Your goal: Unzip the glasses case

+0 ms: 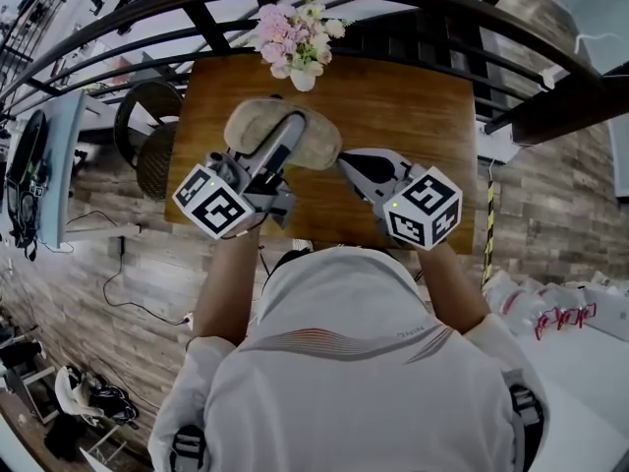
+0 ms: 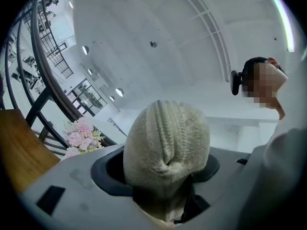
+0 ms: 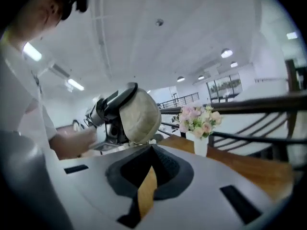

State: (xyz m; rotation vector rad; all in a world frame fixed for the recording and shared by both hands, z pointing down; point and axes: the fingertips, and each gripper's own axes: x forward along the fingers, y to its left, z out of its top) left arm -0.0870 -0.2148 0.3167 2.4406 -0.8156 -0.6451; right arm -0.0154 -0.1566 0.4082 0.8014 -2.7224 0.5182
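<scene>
Aloft, case in L gripper; R gripper at its rt edge

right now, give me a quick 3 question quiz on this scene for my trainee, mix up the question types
1. True or false: the right tongs are shut.
2. What holds the glasses case up off the table? A. the left tongs B. the right tongs alone C. a bare hand
3. Fill in: at the table's far edge stands a white vase of pink ____.

Key: 1 true; 2 A; 3 flowers
</scene>
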